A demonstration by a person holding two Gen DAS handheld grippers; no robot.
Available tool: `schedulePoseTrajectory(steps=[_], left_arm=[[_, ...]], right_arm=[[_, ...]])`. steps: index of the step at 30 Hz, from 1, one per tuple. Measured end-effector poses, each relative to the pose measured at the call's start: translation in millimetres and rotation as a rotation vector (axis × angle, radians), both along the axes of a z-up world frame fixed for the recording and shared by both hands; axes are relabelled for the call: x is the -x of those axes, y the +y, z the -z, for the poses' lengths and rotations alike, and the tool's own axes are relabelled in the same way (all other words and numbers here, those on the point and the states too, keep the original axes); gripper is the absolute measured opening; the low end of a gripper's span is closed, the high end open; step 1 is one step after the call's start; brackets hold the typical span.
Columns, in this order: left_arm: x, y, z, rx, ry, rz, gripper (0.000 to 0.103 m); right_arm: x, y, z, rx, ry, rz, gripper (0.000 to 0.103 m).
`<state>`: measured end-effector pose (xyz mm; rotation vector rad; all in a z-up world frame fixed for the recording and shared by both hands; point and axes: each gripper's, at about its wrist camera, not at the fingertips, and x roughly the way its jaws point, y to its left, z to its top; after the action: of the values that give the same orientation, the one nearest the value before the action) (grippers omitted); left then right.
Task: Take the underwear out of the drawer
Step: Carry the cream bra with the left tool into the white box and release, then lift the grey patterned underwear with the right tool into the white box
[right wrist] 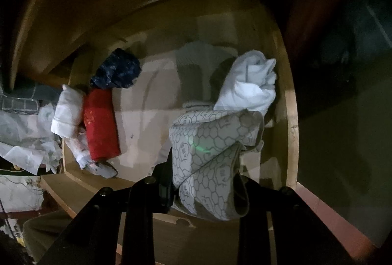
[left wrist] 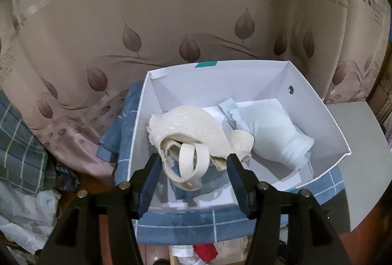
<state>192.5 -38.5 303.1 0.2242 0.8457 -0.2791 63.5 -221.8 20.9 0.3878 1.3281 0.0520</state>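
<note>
Your right-hand camera is looking down into one wooden drawer (right wrist: pixel 291 118), and the dim light is making its far end hard to read. Five bundles are lying inside it: one white roll (right wrist: pixel 247 84) against the right wall, one red roll (right wrist: pixel 100 125) near the left side, one smaller white roll (right wrist: pixel 67 113) touching the red one on its left, one dark blue bundle (right wrist: pixel 116 71) just beyond the red one, and what may be one grey folded piece (right wrist: pixel 196 69) at the back.

Your right gripper (right wrist: pixel 208 179) is pinching one hexagon-print underwear (right wrist: pixel 215 155) above the drawer's near right corner; the cloth is draping over the right finger and hiding it.

Your left-hand camera is facing one white box (left wrist: pixel 318 113), which is sitting on a blue checked cloth (left wrist: pixel 186 225) before a leaf-printed curtain (left wrist: pixel 171 20). Two garments are lying in the box: one pale blue piece (left wrist: pixel 272 128) to the right, and one cream lace bra (left wrist: pixel 193 128) touching it on the left, its straps spilling over the near rim.

Your left gripper (left wrist: pixel 194 167) is standing spread, one finger on either side of those straps, with neither pad pressing on them.
</note>
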Motion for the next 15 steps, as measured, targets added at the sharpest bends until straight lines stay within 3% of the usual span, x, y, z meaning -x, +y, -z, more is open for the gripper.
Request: schedulePoseTrajectory(steps=[7, 15], left_arm=[[28, 7, -17, 0.039, -0.068, 0.039, 0.058], [60, 35, -19, 0.116, -0.054, 0.0, 0.059]], right_arm=[[1, -4, -6, -0.018, -0.024, 0.025, 0.026], [4, -5, -13, 0.02, -0.053, 0.023, 0.026]])
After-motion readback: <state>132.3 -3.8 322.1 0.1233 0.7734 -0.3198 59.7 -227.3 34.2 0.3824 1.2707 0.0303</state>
